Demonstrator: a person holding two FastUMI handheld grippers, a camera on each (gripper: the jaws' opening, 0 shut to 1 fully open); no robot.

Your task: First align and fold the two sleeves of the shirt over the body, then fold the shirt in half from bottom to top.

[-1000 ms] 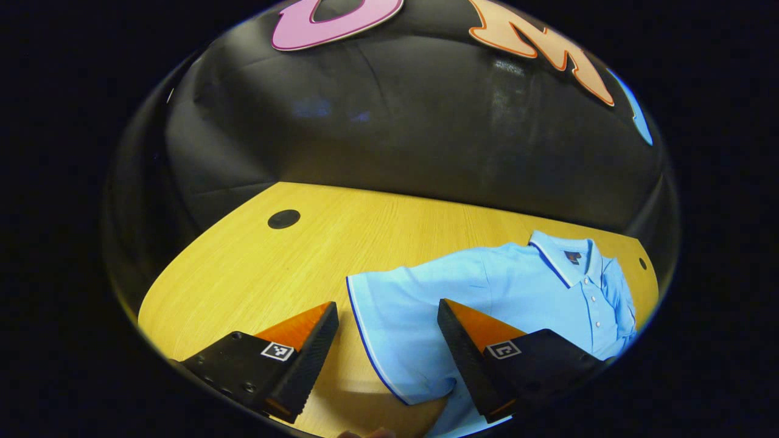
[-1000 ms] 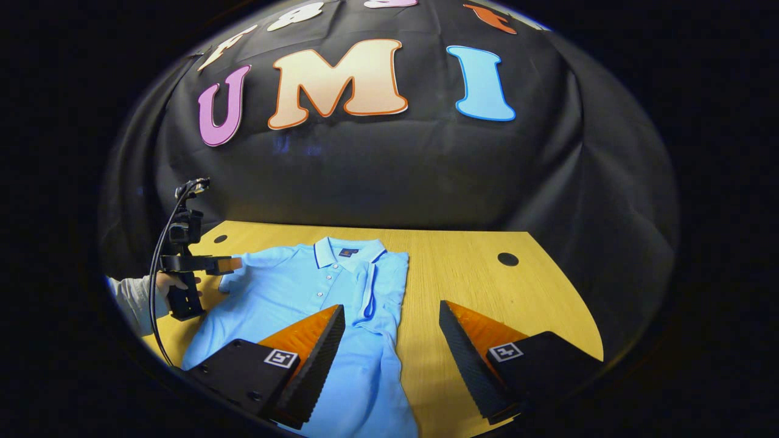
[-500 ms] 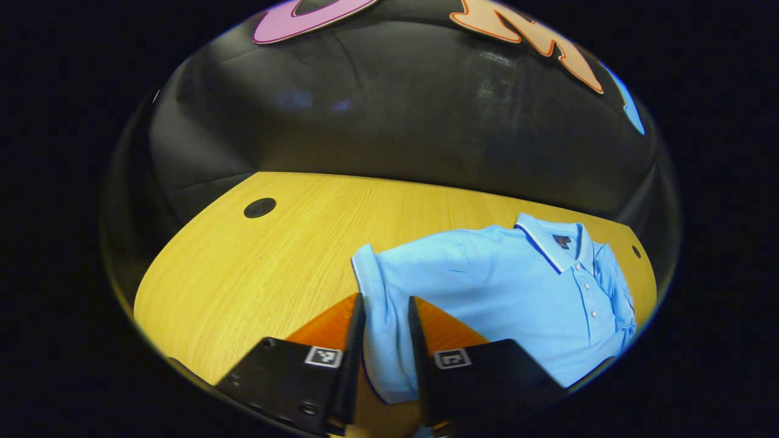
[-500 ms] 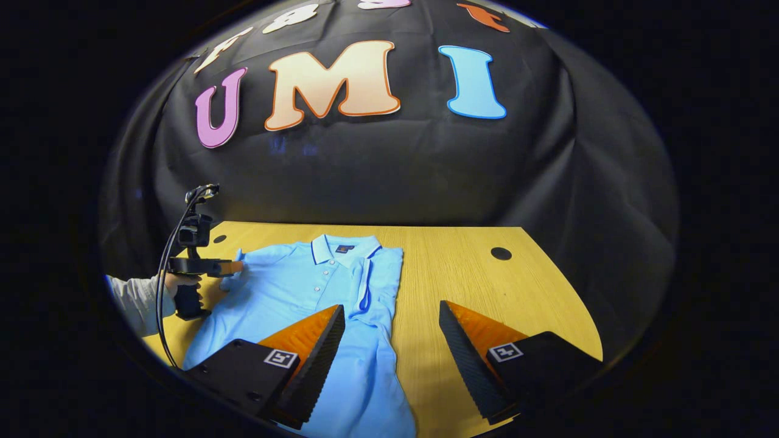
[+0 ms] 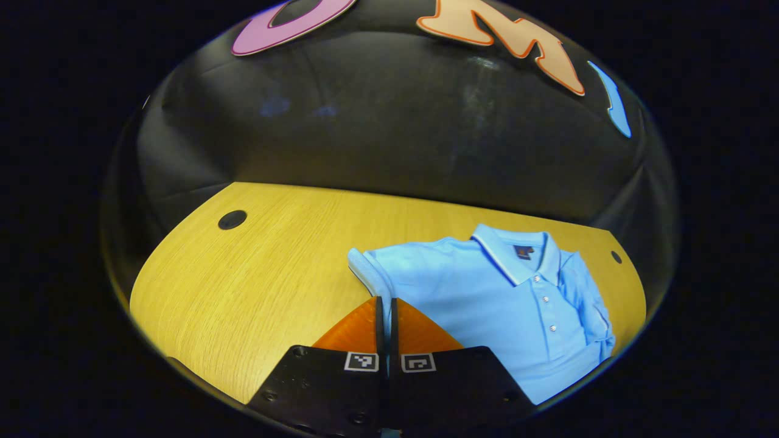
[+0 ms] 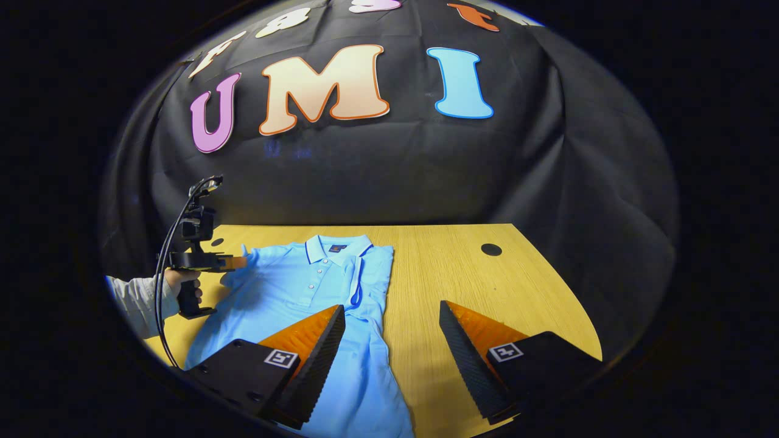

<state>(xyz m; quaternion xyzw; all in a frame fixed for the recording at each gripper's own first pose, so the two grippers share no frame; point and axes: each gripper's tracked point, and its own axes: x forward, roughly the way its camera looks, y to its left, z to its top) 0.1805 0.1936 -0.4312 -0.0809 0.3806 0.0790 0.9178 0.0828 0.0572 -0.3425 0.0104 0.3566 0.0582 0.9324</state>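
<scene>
With the shirt (image 6: 292,304) spread flat on the table (image 6: 487,292), its left sleeve (image 5: 368,274) is pinched tight in the left gripper (image 5: 384,304), best carried low and square over the body, while the right gripper (image 6: 389,340) is held wide, empty.

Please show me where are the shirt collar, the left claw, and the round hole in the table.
shirt collar (image 6: 336,245): right gripper view, on the collar's back band.
left claw (image 5: 384,302): left gripper view, between its fingertips, closed on the sleeve.
round hole (image 6: 490,249): right gripper view, on the dark hole's middle.
</scene>
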